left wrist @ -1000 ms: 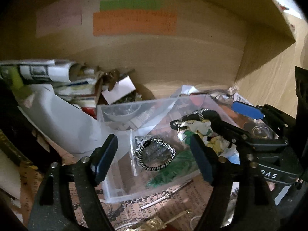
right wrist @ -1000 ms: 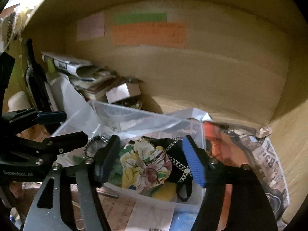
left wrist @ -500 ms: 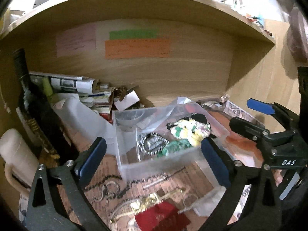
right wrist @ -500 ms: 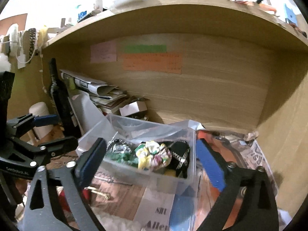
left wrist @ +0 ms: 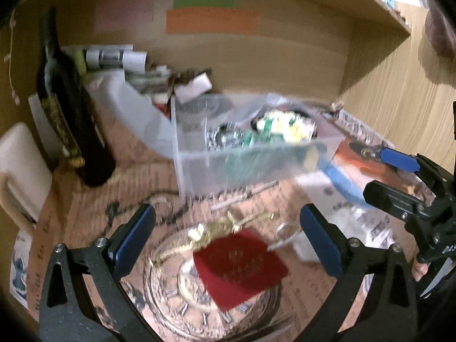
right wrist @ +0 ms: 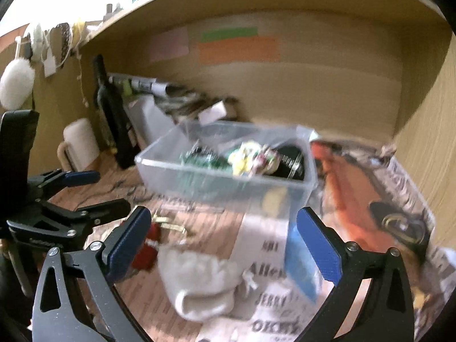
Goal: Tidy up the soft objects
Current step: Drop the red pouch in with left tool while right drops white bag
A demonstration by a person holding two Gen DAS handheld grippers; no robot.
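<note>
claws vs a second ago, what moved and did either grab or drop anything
Both pulled back from the clear bin. The left claw now hangs over the red cloth, the right claw over the white sock. Both stayed open and empty. The floral scrunchie stayed in the bin.

Left gripper (left wrist: pixel 228 238): jaws spread wide, empty, lower centre of frame. Right gripper (right wrist: pixel 223 240): jaws spread wide, empty, lower centre of frame.
</note>
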